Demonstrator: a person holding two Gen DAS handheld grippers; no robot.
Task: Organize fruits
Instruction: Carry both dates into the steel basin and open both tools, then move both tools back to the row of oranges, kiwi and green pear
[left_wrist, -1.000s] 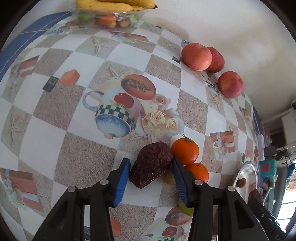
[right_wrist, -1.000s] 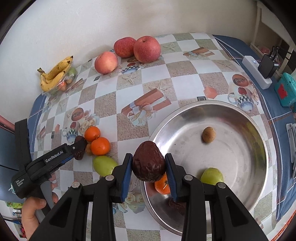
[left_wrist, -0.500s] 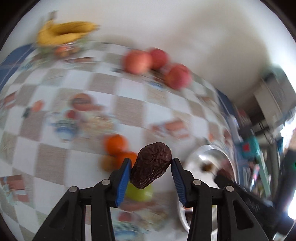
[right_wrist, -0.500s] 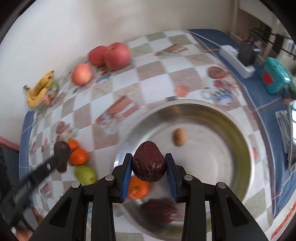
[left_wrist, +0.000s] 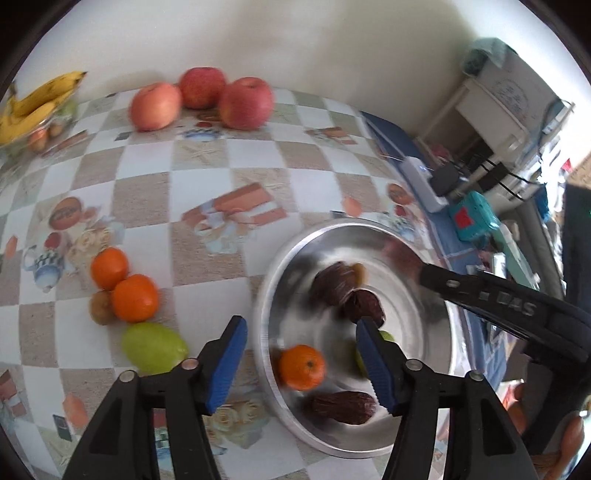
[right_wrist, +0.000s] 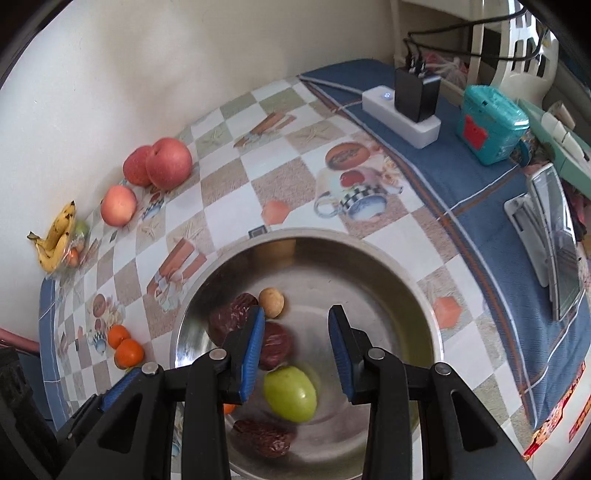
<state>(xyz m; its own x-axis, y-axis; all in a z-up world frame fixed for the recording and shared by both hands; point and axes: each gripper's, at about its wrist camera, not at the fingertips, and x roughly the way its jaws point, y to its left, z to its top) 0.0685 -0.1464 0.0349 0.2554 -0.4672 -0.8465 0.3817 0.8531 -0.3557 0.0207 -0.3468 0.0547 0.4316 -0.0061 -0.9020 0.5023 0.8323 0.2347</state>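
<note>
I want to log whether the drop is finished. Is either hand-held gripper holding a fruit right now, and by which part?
Nothing is held. The left hand-held gripper and right hand-held gripper are both open and empty above the metal bowl.

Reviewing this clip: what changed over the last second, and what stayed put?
Both grippers let go: the left gripper and right gripper, each shut on a dark date before, are now open over the steel bowl, which holds three dates. The apples, bananas and table oranges stayed put.
</note>
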